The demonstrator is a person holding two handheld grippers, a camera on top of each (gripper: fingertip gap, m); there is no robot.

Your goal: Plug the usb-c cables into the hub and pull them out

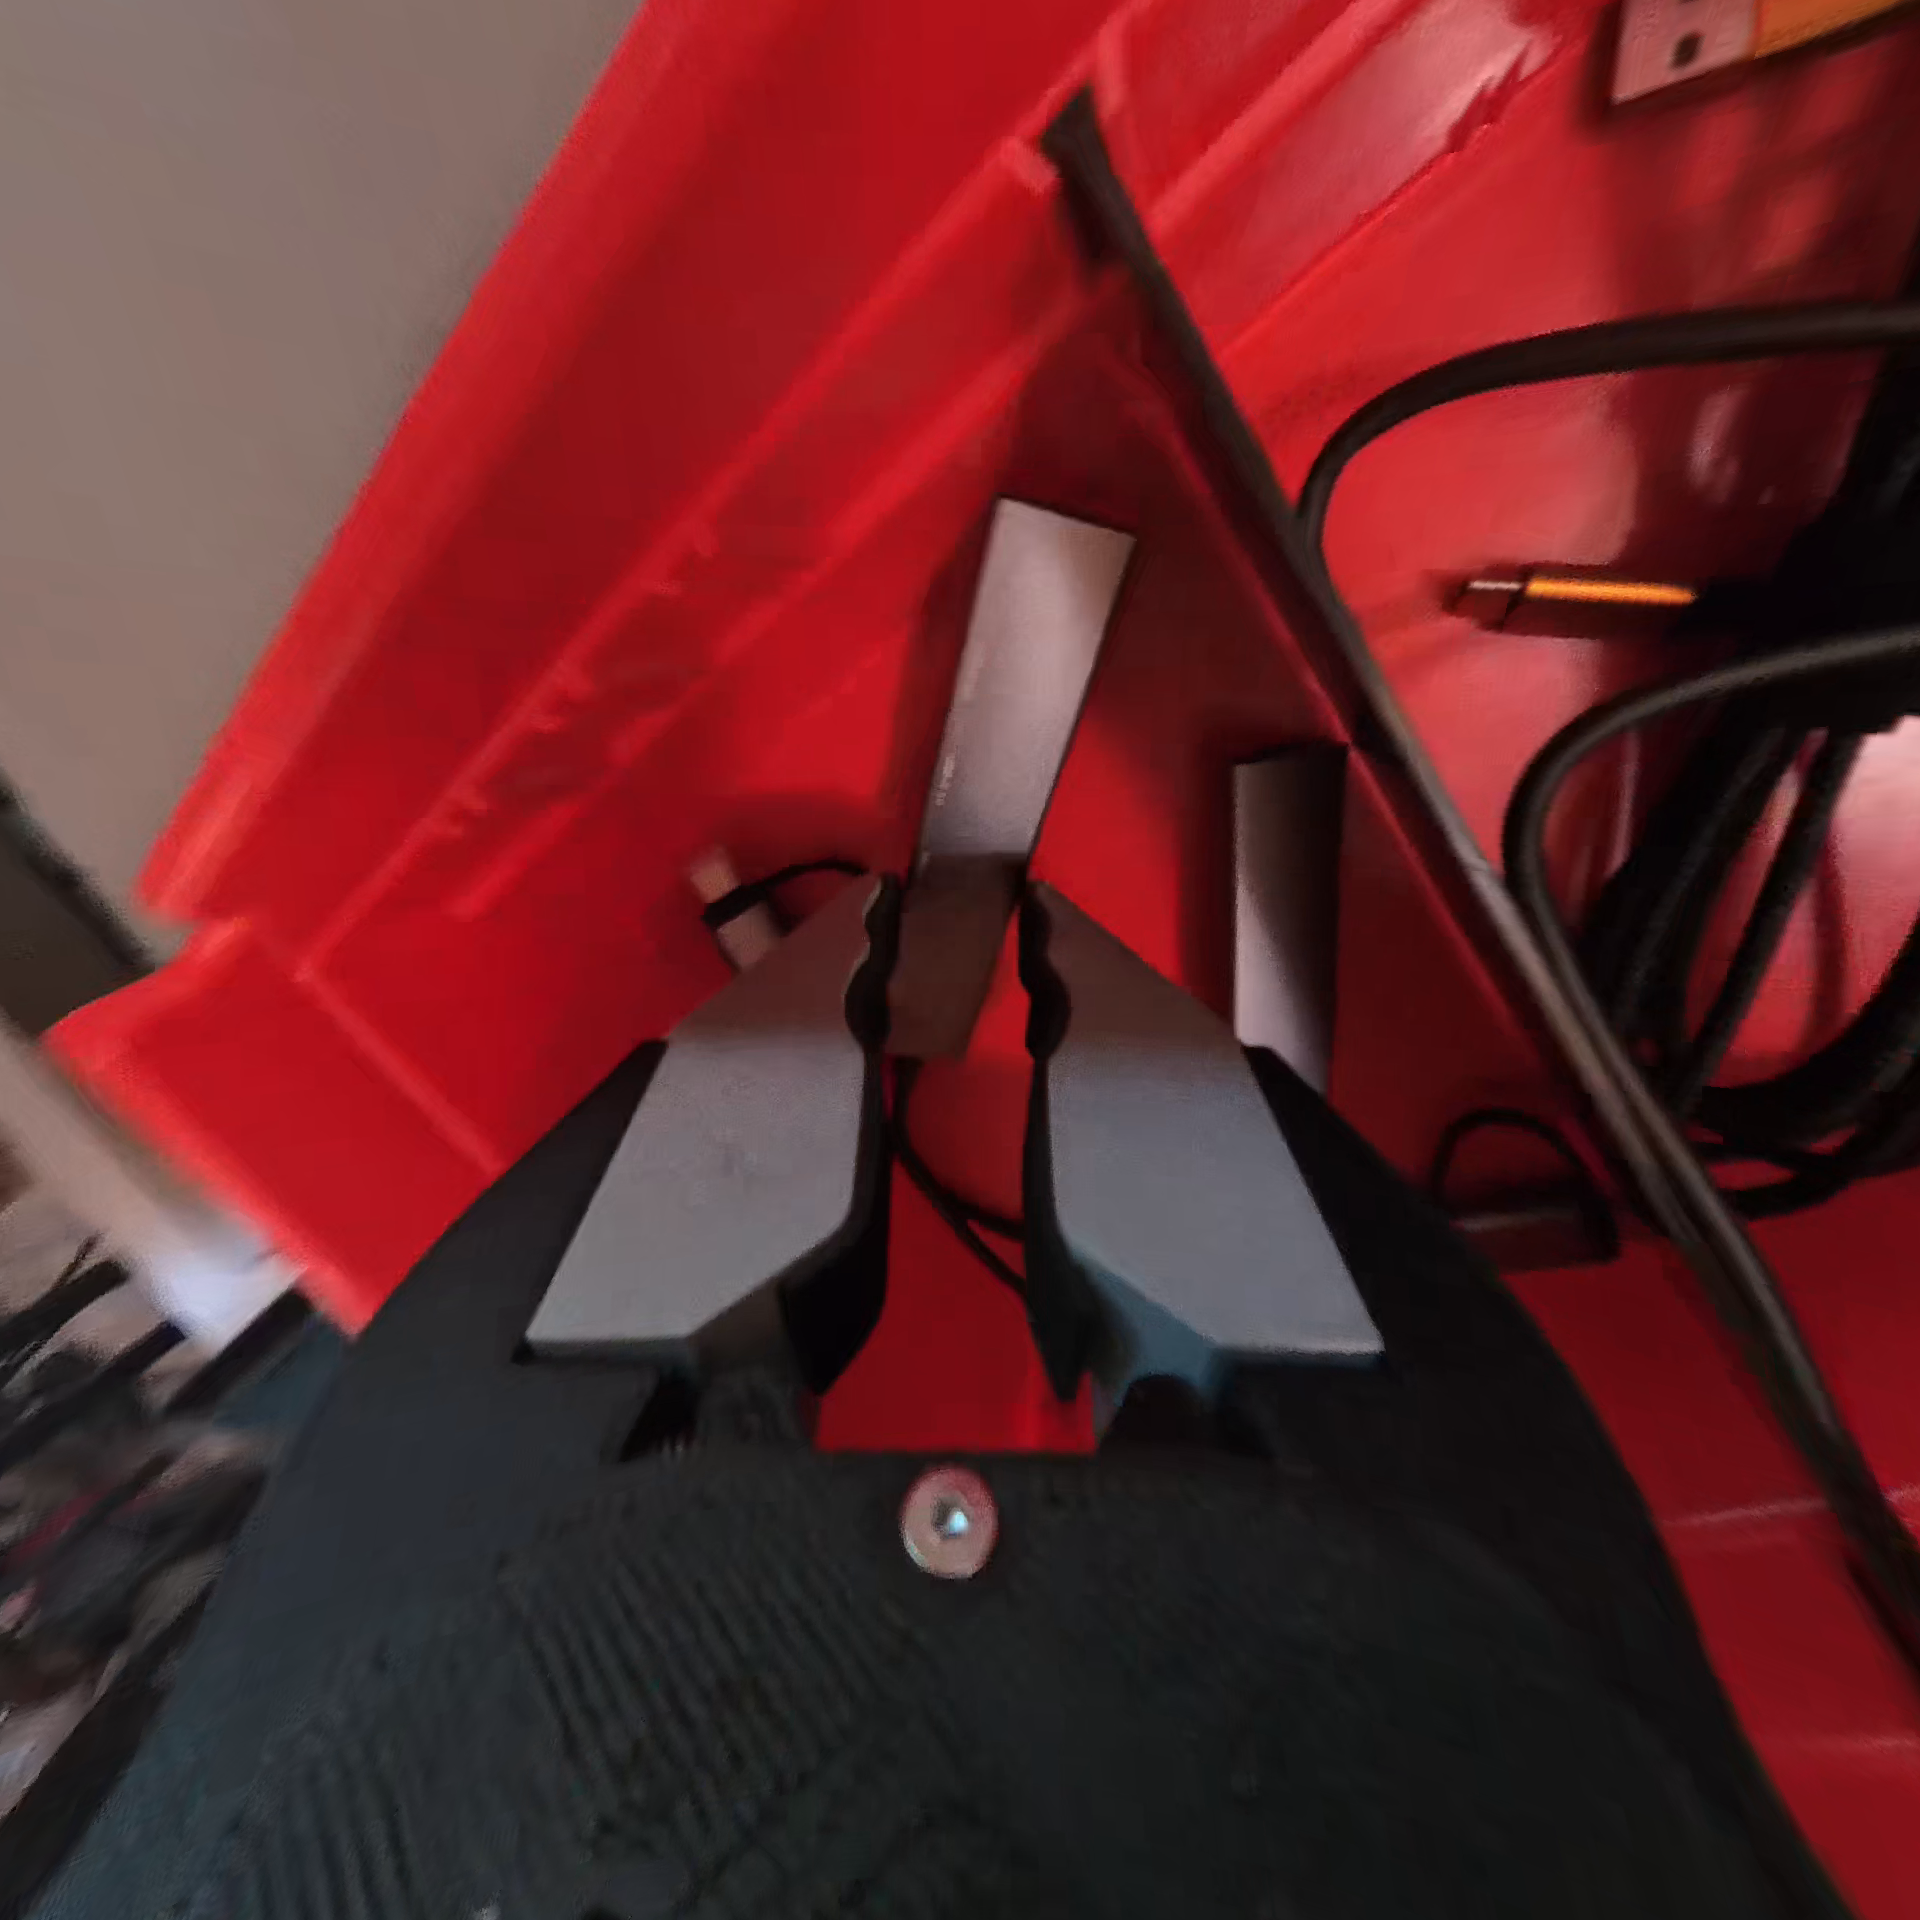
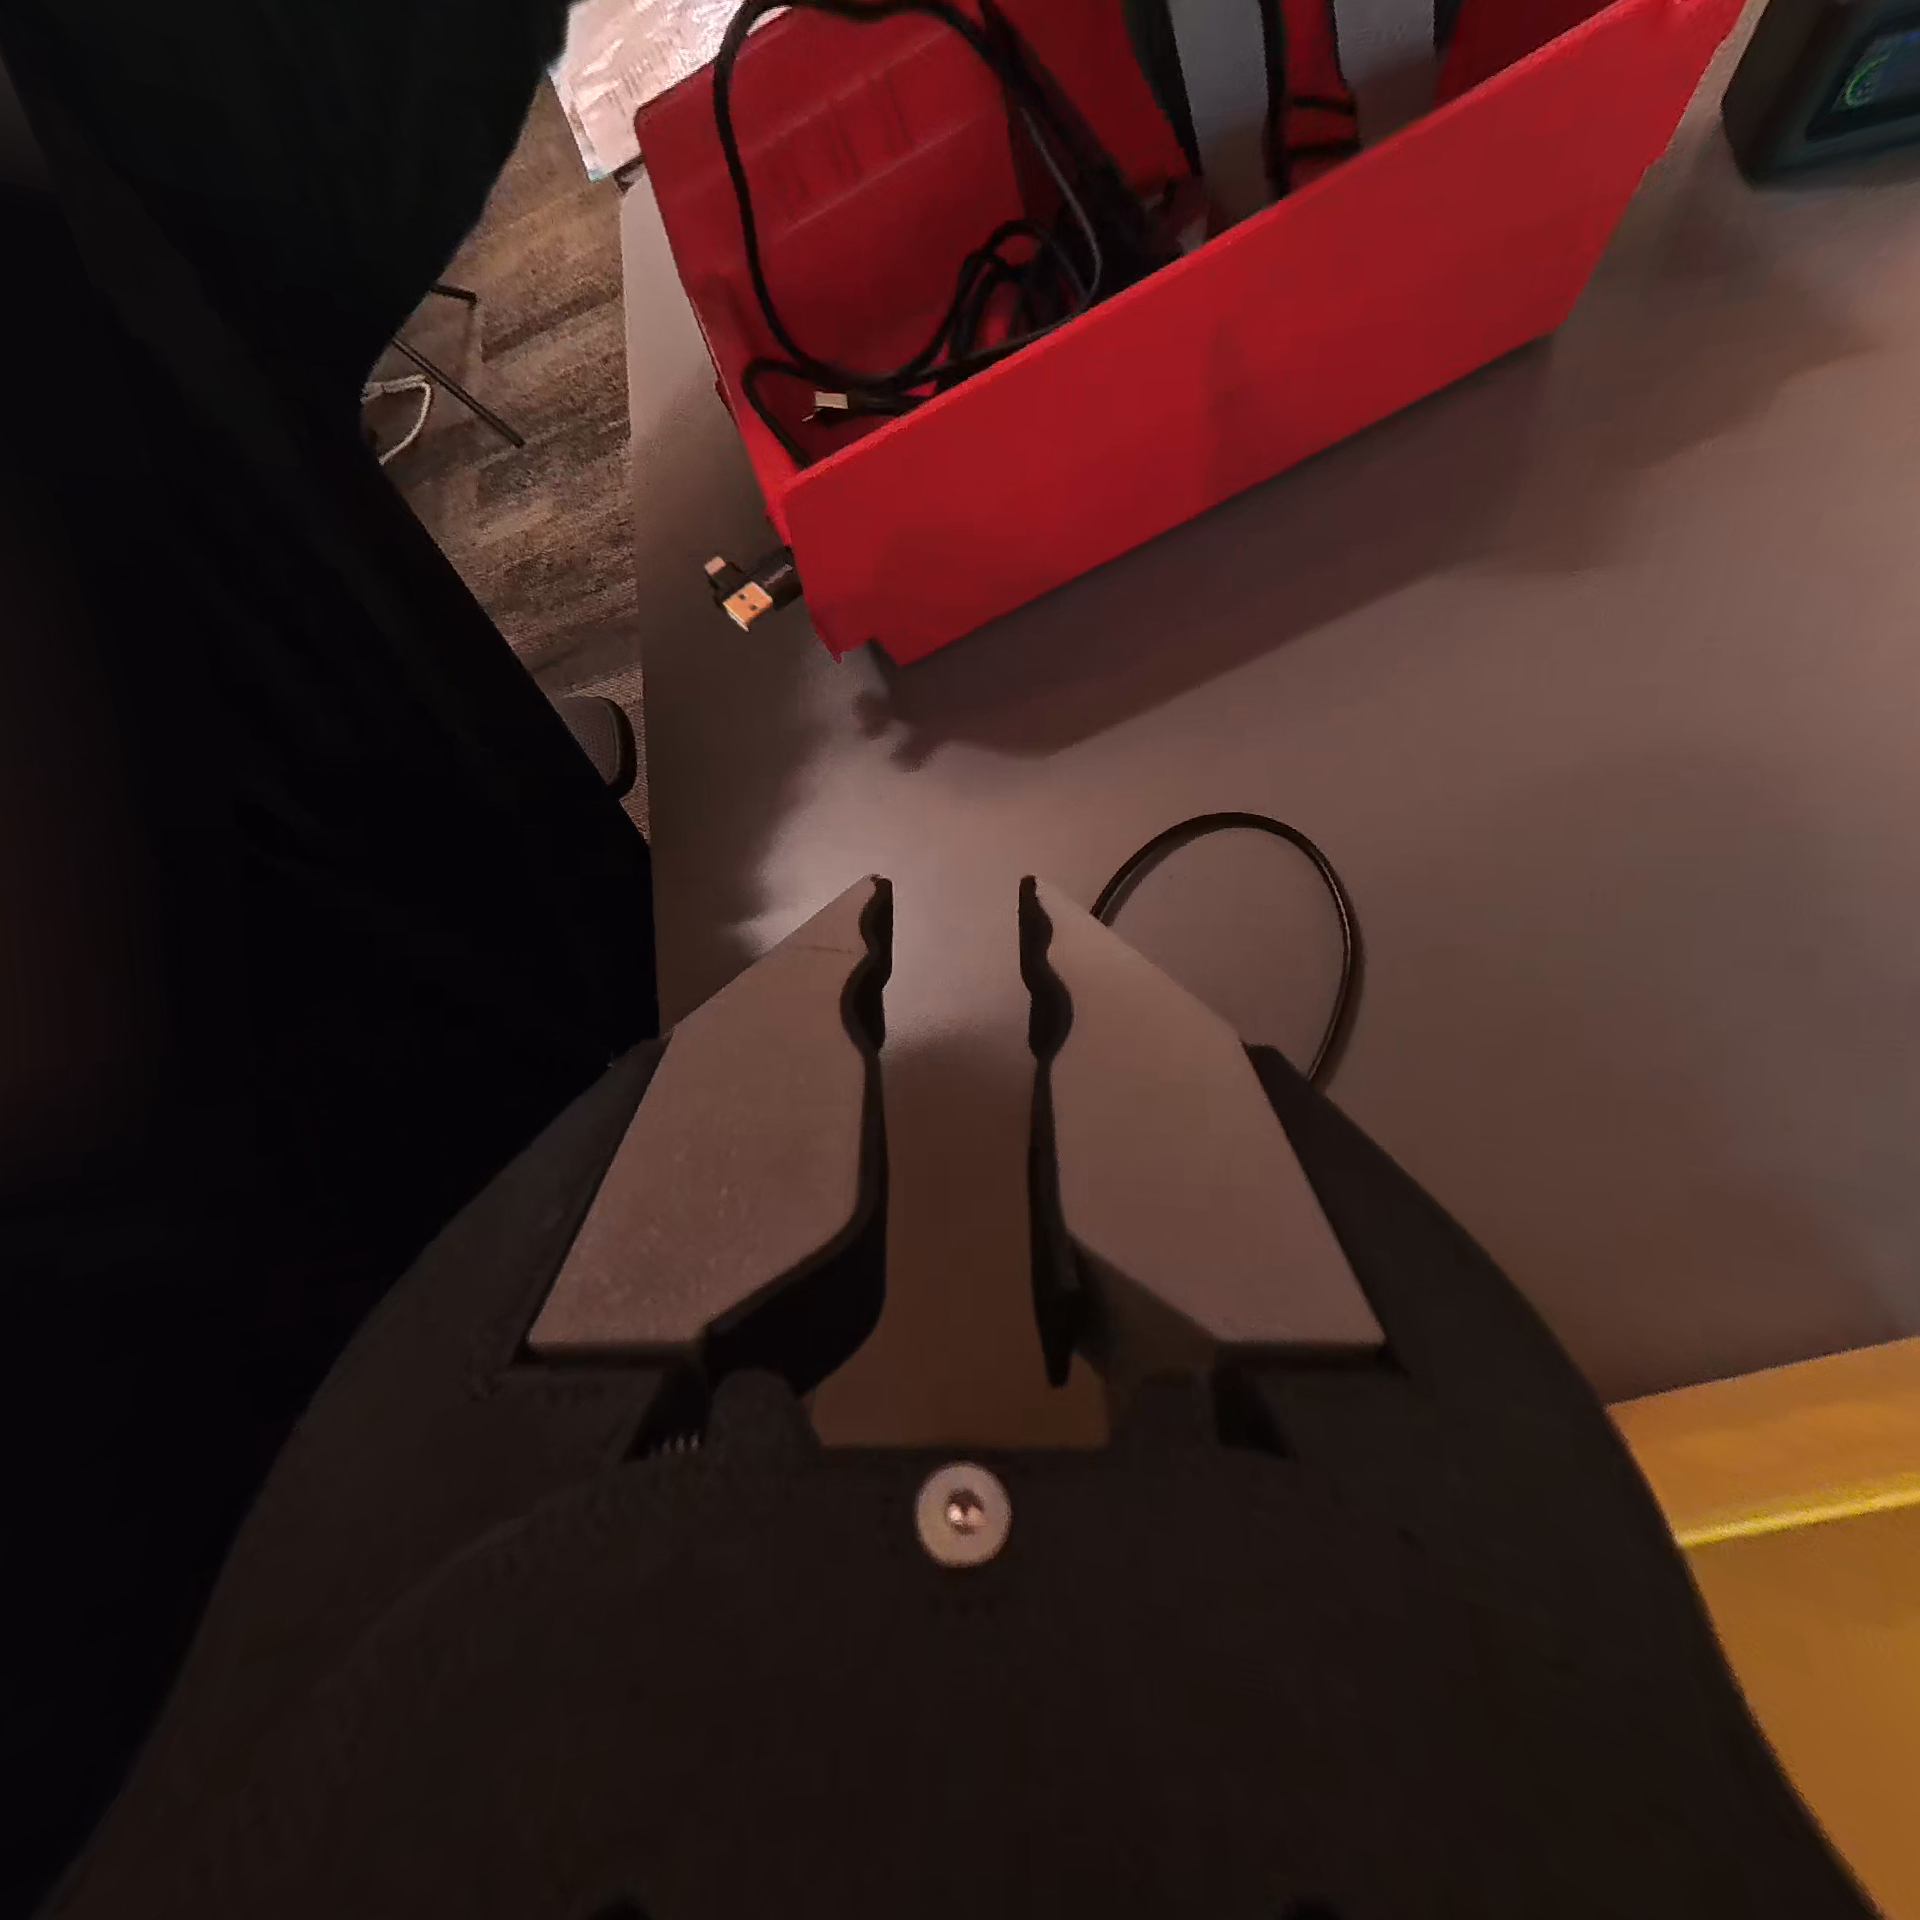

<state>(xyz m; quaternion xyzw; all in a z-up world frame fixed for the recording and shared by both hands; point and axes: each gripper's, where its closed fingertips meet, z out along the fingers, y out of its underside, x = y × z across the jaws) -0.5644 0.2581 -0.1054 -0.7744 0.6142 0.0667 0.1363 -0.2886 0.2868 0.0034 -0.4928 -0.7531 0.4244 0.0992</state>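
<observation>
Left gripper (image 1: pixel 956 914) jaws clamp the silver hub (image 1: pixel 1023 686) inside the red bin (image 1: pixel 582 623). Right gripper (image 2: pixel 956 914) jaws narrowly parted, empty, above the table (image 2: pixel 1558 831).

No readable text, label (image 1: pixel 1704 42) on red bin (image 1: pixel 727 416) too blurred, small screen (image 2: pixel 1860 94) illegible

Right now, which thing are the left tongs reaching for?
Look inside the big red plastic bin. The left tongs straddle the near end of a flat silver bar-shaped hub on the bin floor. Unlike the second silver bar beside the divider, it points straight away from the tongs.
</observation>
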